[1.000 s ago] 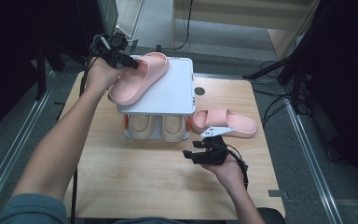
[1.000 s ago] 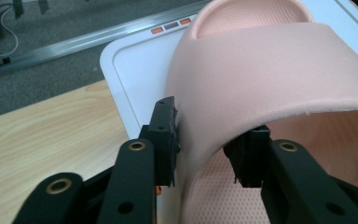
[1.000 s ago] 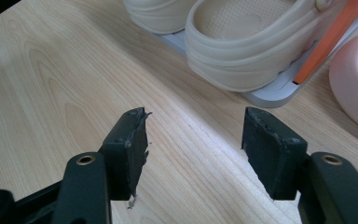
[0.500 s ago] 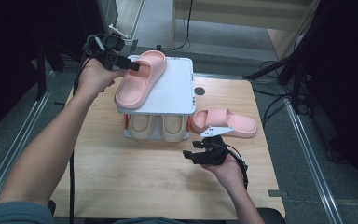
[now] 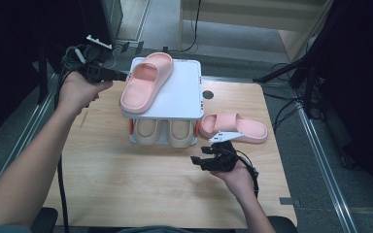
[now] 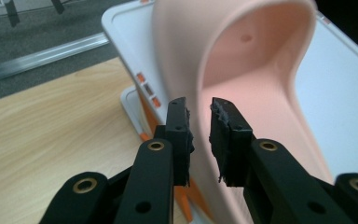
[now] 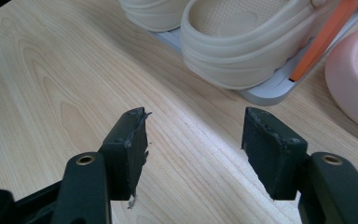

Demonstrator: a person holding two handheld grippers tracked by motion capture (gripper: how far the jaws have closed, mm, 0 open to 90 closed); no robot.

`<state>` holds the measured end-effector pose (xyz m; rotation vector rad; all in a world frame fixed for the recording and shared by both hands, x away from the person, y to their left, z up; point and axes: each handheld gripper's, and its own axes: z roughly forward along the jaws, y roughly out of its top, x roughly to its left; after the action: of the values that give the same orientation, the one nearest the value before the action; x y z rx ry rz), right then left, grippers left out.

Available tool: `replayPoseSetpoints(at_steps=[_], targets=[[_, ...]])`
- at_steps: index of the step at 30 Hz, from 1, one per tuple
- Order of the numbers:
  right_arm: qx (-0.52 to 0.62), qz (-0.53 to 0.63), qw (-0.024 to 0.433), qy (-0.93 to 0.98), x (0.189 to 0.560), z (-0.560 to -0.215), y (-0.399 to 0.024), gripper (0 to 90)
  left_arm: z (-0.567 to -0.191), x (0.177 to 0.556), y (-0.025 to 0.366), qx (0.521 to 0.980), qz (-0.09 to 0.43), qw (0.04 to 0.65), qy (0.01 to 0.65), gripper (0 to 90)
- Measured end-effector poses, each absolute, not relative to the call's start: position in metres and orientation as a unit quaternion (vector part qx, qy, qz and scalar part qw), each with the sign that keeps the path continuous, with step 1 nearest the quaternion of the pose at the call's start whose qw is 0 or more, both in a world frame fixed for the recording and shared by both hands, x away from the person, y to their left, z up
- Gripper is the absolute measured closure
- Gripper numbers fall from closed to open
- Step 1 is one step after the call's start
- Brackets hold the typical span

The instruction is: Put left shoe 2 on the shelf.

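A pink slipper lies slantwise on the top shelf of a white two-tier rack, its heel over the front left edge. My left gripper hovers just left of it, clear of the slipper. Its jaws have just been closing and stand open by a narrow gap with nothing between them. A second pink slipper lies on the table right of the rack. My right gripper rests open over the wood, in front of that slipper.
Two beige slippers sit side by side on the rack's lower shelf, with orange uprights beside them. The wooden table has free room in front. A metal rail runs along the floor on each side of the table.
My left gripper has pulled back to the left, off the pink slipper's strap, and the slipper stays on the top shelf. The right gripper has not moved.
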<state>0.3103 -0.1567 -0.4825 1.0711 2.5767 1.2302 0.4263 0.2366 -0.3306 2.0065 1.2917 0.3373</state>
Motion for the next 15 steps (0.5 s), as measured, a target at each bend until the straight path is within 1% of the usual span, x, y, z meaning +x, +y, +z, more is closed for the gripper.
replayPoseSetpoints(at_steps=[8,15], targets=[[0.352,0.401,0.044,0.845,0.31,-0.483,-0.156,41.0,-0.355,0.42,0.238,0.785,0.13,0.34,0.502,76.2],[0.352,0.401,0.043,0.845,0.31,-0.483,-0.156,41.0,-0.357,0.418,0.232,0.786,0.13,0.343,0.497,75.1]])
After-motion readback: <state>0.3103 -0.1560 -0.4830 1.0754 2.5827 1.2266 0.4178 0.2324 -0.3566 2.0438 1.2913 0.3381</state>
